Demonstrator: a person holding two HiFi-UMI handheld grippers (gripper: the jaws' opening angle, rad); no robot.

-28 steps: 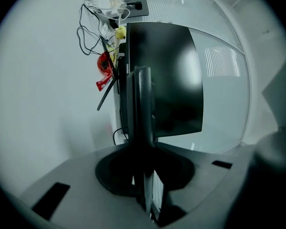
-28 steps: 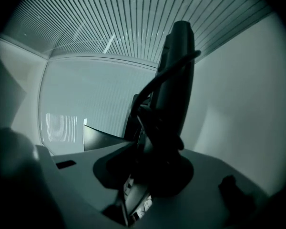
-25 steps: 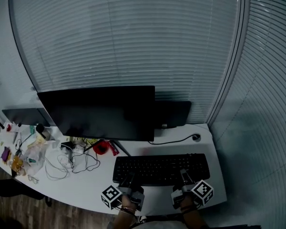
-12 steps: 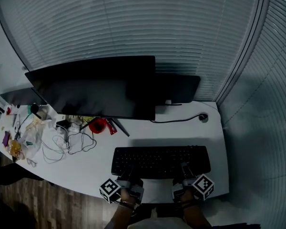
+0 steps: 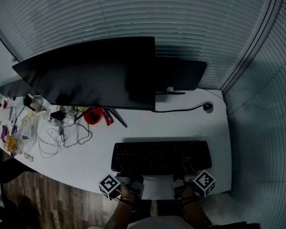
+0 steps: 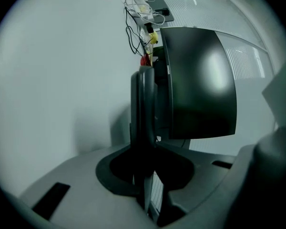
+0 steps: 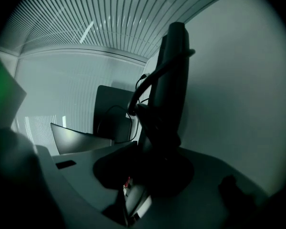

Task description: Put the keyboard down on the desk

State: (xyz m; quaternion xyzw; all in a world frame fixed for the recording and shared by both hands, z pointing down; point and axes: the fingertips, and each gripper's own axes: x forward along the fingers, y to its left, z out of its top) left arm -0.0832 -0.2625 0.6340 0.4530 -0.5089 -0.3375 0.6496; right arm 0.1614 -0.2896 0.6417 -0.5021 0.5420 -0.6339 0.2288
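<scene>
Two tongs are clamping the keyboard (image 5: pixel 161 157), one toward each end of its near long edge. The left tongs (image 5: pixel 127 171) are biting toward its left end and the right tongs (image 5: pixel 187 170) toward its right end. In the left gripper view the keyboard is standing edge-on between the jaws, which are pressing on its thin front lip. In the right gripper view the jaws are gripping a thicker part of its body.

The keyboard is lying flat and level over the white surface (image 5: pixel 100 142), with the monitor (image 5: pixel 86 75) well beyond its far edge. Whether its underside is already touching the surface cannot be told from these views.

Handling, as judged:
- The keyboard is looking like a light, rigid plastic slab, so it should not be sagging between the two grips.
- Its smooth casing is likely to be slippery under narrow pads.
- The keys are giving way under pressure, so the solid front lip is the better place to hold.
- Both ends should be coming down together to avoid twisting.
</scene>
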